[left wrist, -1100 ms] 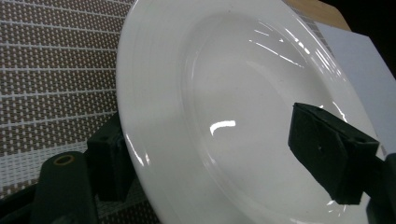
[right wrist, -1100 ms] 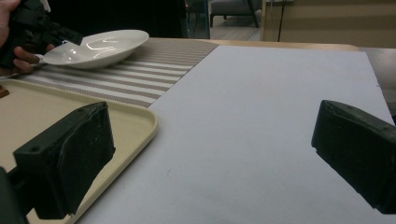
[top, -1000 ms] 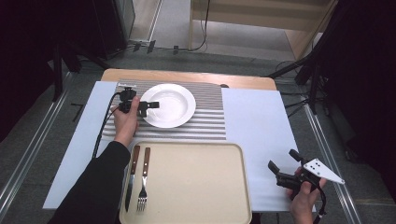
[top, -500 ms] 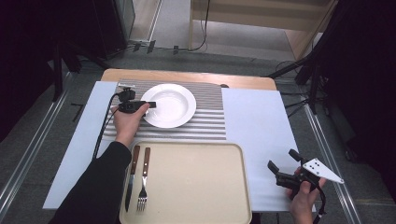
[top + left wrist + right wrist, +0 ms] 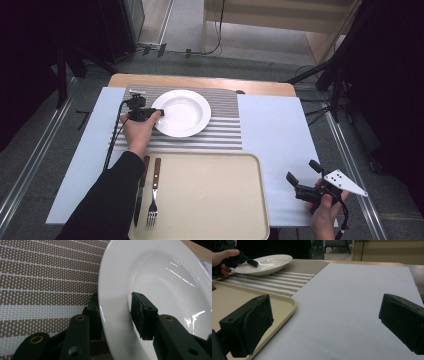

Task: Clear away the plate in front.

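Note:
A white plate [image 5: 182,112] [image 5: 162,277] [image 5: 265,263] lies on a brown-and-white striped placemat [image 5: 225,132] [image 5: 37,277] at the table's far middle. My left gripper [image 5: 159,112] [image 5: 113,300] straddles the plate's left rim, one jaw under the rim and the other inside the bowl. Its jaws have just been closing, and the pads now look pressed on the rim. In the right gripper view it appears far off at the plate's edge [image 5: 249,262]. My right gripper [image 5: 301,170] [image 5: 324,315] rests open over the pale sheet at the near right, with nothing between its jaws.
A beige tray [image 5: 215,200] [image 5: 287,305] sits at the near middle, with a knife [image 5: 141,190] and a fork [image 5: 154,192] on its left side. A pale blue sheet [image 5: 275,140] covers the table.
The left gripper's jaws have closed in around the plate's left rim. Neither hand has shifted, and the right gripper stays as it was.

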{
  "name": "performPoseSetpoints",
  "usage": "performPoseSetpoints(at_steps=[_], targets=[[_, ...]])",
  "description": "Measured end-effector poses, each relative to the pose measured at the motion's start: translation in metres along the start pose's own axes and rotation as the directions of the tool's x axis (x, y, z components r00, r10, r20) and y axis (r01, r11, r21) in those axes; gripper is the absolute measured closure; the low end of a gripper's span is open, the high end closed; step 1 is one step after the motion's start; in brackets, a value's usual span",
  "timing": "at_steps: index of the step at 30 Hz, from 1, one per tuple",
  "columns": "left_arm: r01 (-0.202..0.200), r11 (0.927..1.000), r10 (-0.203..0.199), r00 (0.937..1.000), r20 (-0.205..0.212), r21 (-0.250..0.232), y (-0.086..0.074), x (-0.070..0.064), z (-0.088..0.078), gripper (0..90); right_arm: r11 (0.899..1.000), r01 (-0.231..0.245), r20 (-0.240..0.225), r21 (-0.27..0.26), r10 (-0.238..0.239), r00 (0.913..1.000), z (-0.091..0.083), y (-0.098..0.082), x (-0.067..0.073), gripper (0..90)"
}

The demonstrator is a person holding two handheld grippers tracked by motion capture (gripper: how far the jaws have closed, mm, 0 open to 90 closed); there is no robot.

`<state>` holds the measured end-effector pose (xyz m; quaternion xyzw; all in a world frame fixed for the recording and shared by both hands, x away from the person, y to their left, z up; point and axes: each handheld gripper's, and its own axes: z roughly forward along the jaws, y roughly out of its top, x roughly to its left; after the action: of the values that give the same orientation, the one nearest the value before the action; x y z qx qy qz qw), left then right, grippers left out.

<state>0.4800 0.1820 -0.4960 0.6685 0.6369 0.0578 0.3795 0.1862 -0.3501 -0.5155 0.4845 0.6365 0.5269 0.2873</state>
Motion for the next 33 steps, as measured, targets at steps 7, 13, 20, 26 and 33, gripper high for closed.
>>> performPoseSetpoints(at_steps=[7,13,20,26,33], targets=[[0.014,0.9999,-0.014,0.9999,0.006,0.005,0.001,0.001,0.0,61.4,1.0,0.0,0.0,0.0,0.0,1.0,0.0,0.0,0.0,0.0],[0.043,0.9988,-0.045,0.9971,0.062,0.022,0.002,0.008,-0.001,64.6,1.0,-0.002,0.0,0.001,0.002,1.0,0.001,0.0,0.0,0.0],[0.053,0.9984,-0.055,0.9954,0.079,0.021,0.0,0.009,-0.002,65.7,1.0,0.001,-0.001,0.001,-0.001,1.0,0.001,0.0,0.0,0.0],[0.052,0.9983,-0.054,0.9951,0.083,0.028,0.0,0.009,-0.003,65.9,1.0,-0.002,-0.001,0.001,0.002,1.0,0.001,0.0,0.0,0.0],[0.072,0.997,-0.075,0.9911,0.11,0.028,-0.001,0.011,-0.003,66.8,1.0,0.0,-0.003,0.001,0.0,1.0,0.001,0.0,0.0,0.0]])
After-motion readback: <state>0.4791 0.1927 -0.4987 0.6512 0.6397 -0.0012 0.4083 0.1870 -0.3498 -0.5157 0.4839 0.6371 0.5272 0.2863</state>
